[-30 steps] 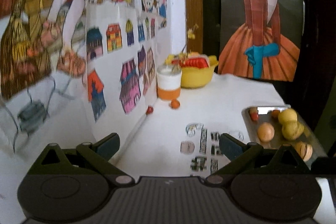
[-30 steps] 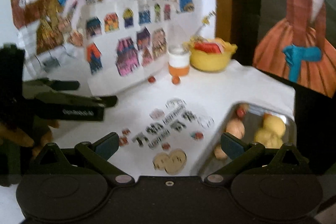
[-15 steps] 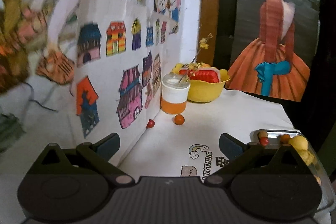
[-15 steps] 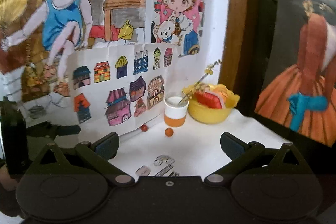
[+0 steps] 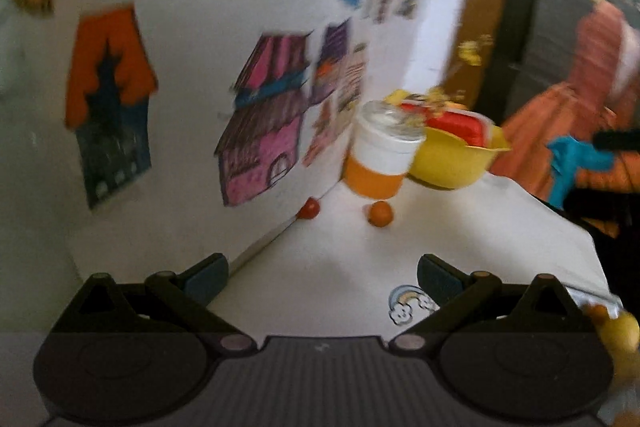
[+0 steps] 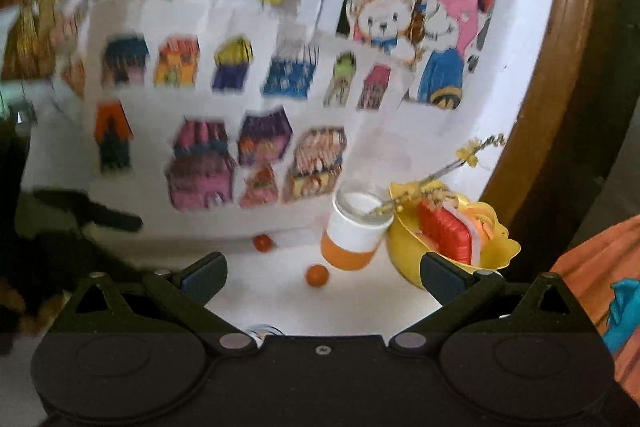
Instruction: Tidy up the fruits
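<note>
Both grippers face the counter's (image 5: 460, 239) far corner. My left gripper (image 5: 322, 273) has its jaws apart and empty; ahead lie a red fruit (image 5: 309, 211) against the wall and an orange fruit (image 5: 380, 214) just before the cup (image 5: 380, 155). My right gripper (image 6: 322, 273), likewise spread and empty, frames the same strays (image 6: 317, 275), probably next for collection. The yellow bowl (image 6: 452, 239) sits beside the cup.

We note a glossy yellow plastic bowl (image 6: 408, 255), matt paper drawings (image 6: 256, 95) on the wall, a smooth white tabletop (image 5: 440, 235), a varnished wooden frame (image 6: 560, 67), and matt black plastic gripper fingers (image 5: 188, 291).
</note>
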A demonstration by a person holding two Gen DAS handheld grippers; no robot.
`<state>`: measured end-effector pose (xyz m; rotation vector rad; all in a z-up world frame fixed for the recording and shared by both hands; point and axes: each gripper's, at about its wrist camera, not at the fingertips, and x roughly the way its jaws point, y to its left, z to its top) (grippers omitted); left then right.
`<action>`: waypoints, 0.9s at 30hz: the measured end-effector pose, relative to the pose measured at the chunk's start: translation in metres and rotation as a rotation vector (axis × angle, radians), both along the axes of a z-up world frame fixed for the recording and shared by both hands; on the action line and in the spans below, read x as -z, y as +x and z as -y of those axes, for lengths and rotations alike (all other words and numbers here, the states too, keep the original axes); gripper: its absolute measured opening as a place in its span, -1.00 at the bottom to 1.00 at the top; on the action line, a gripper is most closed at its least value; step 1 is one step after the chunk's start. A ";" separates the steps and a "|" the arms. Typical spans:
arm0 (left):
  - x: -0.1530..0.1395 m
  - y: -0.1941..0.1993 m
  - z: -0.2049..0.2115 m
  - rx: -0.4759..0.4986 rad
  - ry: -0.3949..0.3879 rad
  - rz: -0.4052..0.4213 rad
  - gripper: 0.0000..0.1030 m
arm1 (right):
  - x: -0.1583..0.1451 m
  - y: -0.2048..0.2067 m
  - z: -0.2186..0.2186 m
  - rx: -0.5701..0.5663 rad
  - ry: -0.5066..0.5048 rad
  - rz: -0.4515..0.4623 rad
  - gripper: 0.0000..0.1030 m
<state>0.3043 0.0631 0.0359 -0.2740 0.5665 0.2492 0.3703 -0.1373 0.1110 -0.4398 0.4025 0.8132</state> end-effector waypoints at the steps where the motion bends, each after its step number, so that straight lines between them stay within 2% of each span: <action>1: 0.004 0.006 -0.001 -0.026 -0.015 -0.004 0.99 | 0.007 0.007 0.001 -0.007 -0.010 -0.008 0.99; 10: 0.023 0.055 0.007 -0.198 -0.066 -0.017 0.99 | 0.064 0.051 -0.015 -0.044 -0.081 -0.047 0.98; 13: 0.028 0.067 0.012 -0.209 -0.058 -0.003 0.99 | 0.076 0.064 -0.023 -0.061 -0.078 -0.089 0.95; 17: 0.031 0.079 0.015 -0.214 -0.041 0.012 0.98 | 0.088 0.077 -0.032 -0.071 -0.080 -0.096 0.85; 27: 0.043 0.105 0.010 -0.261 -0.075 0.022 0.54 | 0.105 0.105 -0.051 -0.065 -0.042 -0.122 0.51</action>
